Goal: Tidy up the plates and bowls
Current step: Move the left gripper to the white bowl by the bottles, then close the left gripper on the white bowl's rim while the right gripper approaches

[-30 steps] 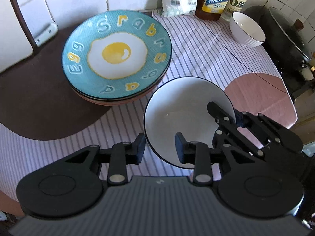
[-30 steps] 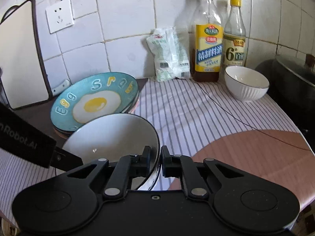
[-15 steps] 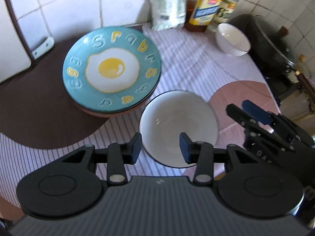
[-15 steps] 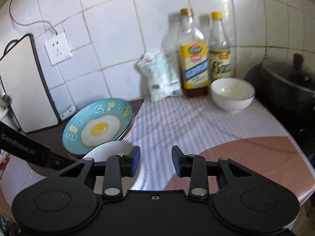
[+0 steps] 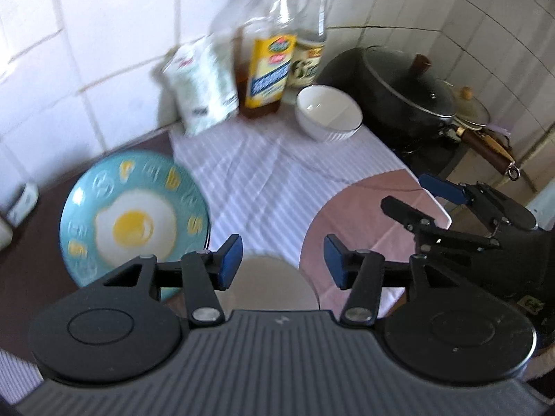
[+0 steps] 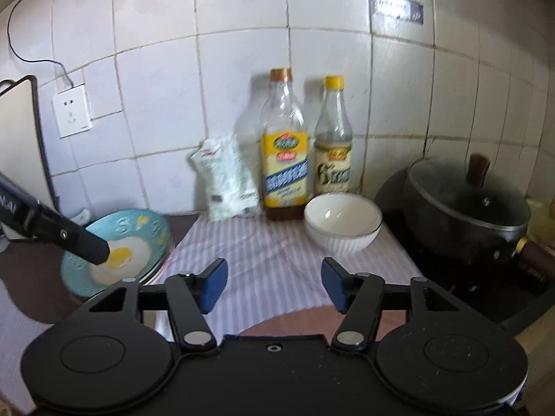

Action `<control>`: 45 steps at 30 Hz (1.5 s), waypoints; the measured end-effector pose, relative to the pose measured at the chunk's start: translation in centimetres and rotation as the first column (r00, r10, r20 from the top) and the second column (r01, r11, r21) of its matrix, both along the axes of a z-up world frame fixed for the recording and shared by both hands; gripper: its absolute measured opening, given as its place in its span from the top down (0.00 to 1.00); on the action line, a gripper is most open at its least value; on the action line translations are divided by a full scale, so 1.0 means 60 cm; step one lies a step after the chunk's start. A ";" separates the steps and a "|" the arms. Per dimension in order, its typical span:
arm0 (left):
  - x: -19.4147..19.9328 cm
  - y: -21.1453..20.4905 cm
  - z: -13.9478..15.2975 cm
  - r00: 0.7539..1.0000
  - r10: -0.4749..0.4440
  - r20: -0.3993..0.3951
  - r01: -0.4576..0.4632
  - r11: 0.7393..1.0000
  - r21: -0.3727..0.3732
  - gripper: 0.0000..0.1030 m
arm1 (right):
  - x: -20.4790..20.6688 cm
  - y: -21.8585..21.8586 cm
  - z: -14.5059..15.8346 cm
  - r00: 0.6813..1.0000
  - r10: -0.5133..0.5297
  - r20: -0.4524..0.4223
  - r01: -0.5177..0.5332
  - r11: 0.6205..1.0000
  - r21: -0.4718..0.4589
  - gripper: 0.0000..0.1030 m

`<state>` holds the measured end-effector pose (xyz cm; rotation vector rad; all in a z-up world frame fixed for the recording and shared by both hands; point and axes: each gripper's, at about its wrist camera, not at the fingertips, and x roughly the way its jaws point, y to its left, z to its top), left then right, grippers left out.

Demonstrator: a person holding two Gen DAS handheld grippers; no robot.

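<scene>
Near bowl [image 5: 274, 282]: white, sitting on the cloth right in front of the left gripper, its near half hidden behind the gripper body; blurred, so the rim detail is lost.
Plate stack [image 5: 133, 222]: teal fried-egg plate on top, yellow yolk in the middle, letters round the rim; it lies left of the near bowl, just beside it, on the dark brown patch of the tabletop. In the right wrist view [image 6: 118, 253] darker plate edges peek out underneath.
Far bowl [image 6: 343, 223]: white, ribbed outside, thin dark rim line, upright at the back of the cloth, just in front of the bottles.
Left gripper [image 5: 281, 265]: jaws wide apart, blue pads showing, nothing between them, poised over the near bowl.
Right gripper [image 6: 274, 286]: jaws wide apart too, holding nothing, pointing towards the far bowl and the bottles.
Surface: striped white-and-lilac cloth [image 5: 277, 180] with a big pink patch at the right and a dark brown one at the left; a thin cord trails across it.
Back row: white packet [image 6: 229, 178] leaning on the wall, yellow-labelled oil bottle [image 6: 285, 152] next, a smaller yellow-capped bottle [image 6: 333, 142] beside it.
Right of the table: black lidded pot [image 6: 466, 204] on the stove.
Room: white tiled wall, a wall socket [image 6: 72, 115] at the left with a wire running up, a cutting board [image 6: 17, 142] standing at the far left.
</scene>
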<state>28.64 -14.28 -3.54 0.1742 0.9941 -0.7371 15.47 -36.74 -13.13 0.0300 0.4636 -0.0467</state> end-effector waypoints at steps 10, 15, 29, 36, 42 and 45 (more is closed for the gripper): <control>0.075 -0.083 -0.010 0.995 -0.066 0.080 0.068 0.997 -0.023 0.34 | 0.059 -0.050 -0.041 1.000 -0.008 -0.022 0.010 0.997 0.075 0.31; 0.114 -0.121 -0.031 0.996 -0.077 0.037 0.079 0.994 -0.070 0.28 | 0.096 -0.054 -0.070 0.999 -0.038 -0.031 0.039 0.998 0.041 0.26; 0.224 -0.244 -0.135 0.994 -0.017 -0.110 0.004 0.993 -0.116 0.27 | 0.214 -0.100 -0.126 0.991 -0.080 -0.107 0.092 0.990 0.108 0.13; 0.251 -0.295 -0.176 0.986 0.027 -0.163 -0.042 0.995 -0.088 0.27 | 0.257 -0.116 -0.148 0.987 -0.114 -0.116 0.127 0.985 0.119 0.11; 0.274 -0.315 -0.222 0.977 0.106 -0.187 -0.122 0.989 -0.078 0.33 | 0.285 -0.129 -0.158 0.987 -0.134 -0.093 0.143 0.985 0.096 0.10; 0.279 -0.323 -0.236 0.972 0.121 -0.200 -0.140 0.987 -0.081 0.40 | 0.298 -0.140 -0.165 0.985 -0.141 -0.100 0.152 0.982 0.112 0.10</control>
